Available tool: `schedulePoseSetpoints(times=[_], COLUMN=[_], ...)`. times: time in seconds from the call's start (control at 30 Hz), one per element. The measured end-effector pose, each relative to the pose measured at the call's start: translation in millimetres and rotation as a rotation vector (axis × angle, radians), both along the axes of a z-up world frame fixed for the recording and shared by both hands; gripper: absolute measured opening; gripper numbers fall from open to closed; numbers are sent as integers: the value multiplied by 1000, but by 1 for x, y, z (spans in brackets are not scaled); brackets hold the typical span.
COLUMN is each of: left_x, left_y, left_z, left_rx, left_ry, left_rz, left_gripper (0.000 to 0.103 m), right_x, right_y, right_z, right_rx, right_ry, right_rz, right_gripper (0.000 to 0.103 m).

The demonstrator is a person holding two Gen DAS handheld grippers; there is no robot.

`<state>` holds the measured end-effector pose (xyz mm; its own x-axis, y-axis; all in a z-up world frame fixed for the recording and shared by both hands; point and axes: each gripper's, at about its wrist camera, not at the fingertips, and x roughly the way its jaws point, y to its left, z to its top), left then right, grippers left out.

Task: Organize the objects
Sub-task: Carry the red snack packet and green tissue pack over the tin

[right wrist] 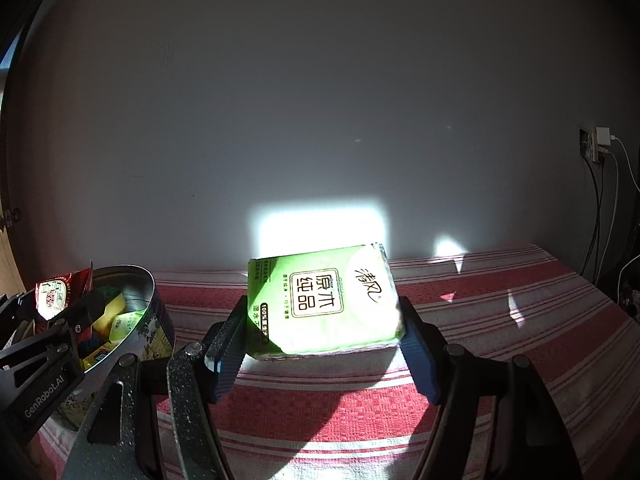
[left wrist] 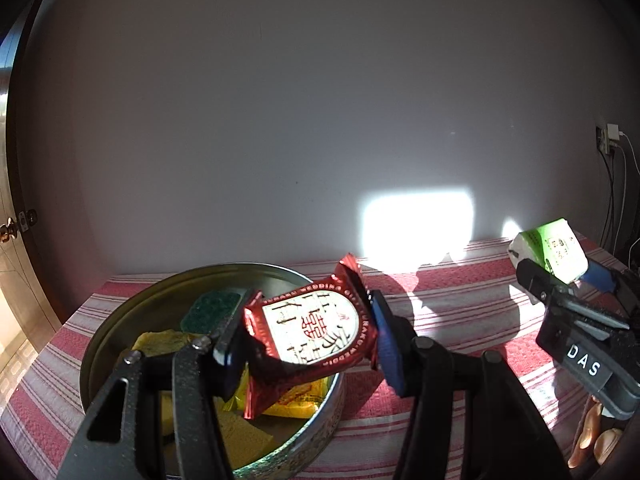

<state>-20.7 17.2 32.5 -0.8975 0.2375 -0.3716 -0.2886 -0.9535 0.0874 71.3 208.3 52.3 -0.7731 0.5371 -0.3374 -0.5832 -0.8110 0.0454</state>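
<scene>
My left gripper (left wrist: 308,336) is shut on a red snack packet (left wrist: 316,328) with a white label, held above the round metal tin (left wrist: 132,316). The tin holds yellow packets (left wrist: 298,400) and a green packet (left wrist: 214,308). My right gripper (right wrist: 320,340) is shut on a green tissue pack (right wrist: 324,304), held above the red-and-white striped cloth (right wrist: 360,412). The right gripper with the tissue pack (left wrist: 554,248) also shows at the right of the left wrist view. The tin (right wrist: 156,332) and the left gripper with the red packet (right wrist: 52,292) show at the left of the right wrist view.
The striped cloth (left wrist: 460,300) covers a table against a plain white wall. A wall socket with a charger and cables (right wrist: 600,144) is at the far right. A door with a handle (left wrist: 10,228) is at the far left.
</scene>
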Motion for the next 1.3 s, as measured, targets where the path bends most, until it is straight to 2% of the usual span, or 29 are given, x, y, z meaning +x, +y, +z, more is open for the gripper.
schedulePoseSetpoints(times=[0.43, 1.03, 1.3], left_x=[-27, -62, -79], left_y=[-59, -130, -150], left_z=[8, 4, -4], left_rx=[46, 69, 48], left_ry=[0, -63, -111], left_rz=[123, 295, 348], left_gripper=[54, 54, 54], right_x=[-47, -115, -150], right_y=[-50, -91, -111], right_z=[20, 26, 13], right_rx=[10, -21, -1], right_ry=[41, 9, -56], right_rz=[141, 249, 274], right_gripper=[71, 71, 71])
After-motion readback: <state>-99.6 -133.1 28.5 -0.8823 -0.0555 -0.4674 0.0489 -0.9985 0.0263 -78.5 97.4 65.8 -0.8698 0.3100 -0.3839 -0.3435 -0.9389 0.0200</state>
